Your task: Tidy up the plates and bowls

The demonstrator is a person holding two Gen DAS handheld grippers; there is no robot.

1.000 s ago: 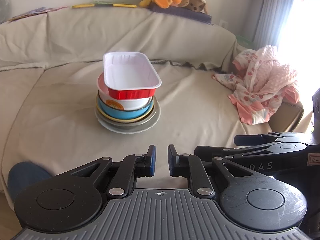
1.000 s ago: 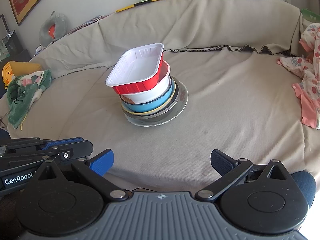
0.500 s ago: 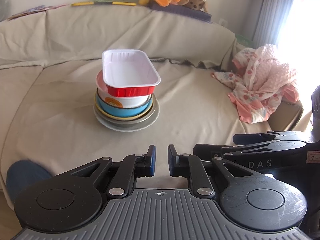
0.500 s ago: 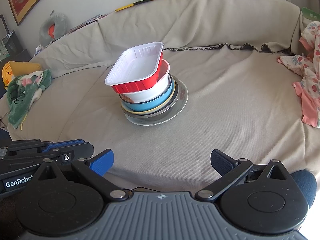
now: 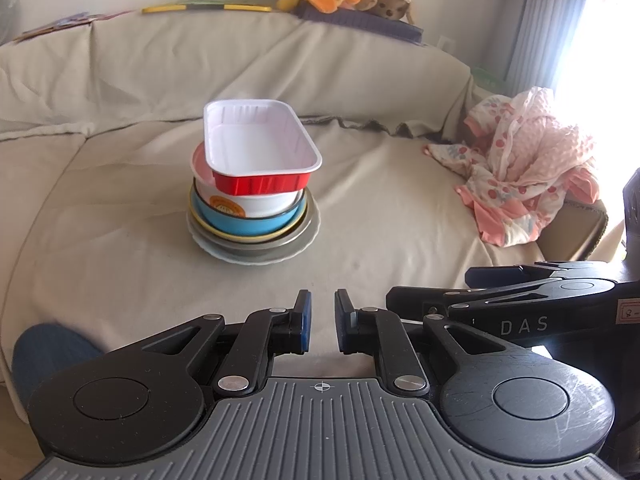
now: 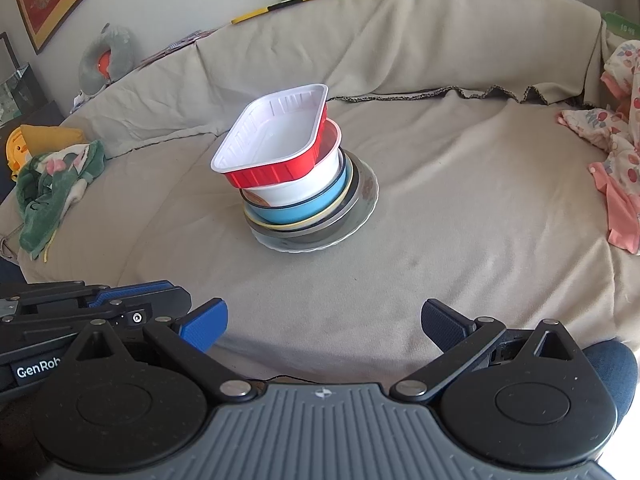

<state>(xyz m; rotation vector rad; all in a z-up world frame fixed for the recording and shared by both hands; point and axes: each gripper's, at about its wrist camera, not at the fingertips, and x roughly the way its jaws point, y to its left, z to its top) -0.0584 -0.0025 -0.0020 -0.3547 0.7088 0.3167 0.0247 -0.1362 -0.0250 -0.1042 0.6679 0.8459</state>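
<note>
On the Couch: Dishes Stacked, Both Grippers Empty

Ahead of the left gripper (image 5: pixel 320 326), whose jaws stand nearly closed around nothing, a red tray (image 5: pixel 260 152) tops a white bowl (image 5: pixel 256 200), blue bowl (image 5: pixel 240 222) and plates (image 5: pixel 300 236) on the covered couch (image 5: pixel 120 240).

From the right wrist, the right gripper (image 6: pixel 324 326) has its jaws wide apart and empty, well short of the stack (image 6: pixel 296 176).

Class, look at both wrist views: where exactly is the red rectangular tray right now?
The red rectangular tray sits tilted on top of the stacked bowls and plates, mid-sofa in both views, with the pink clothes off to its right.
</note>
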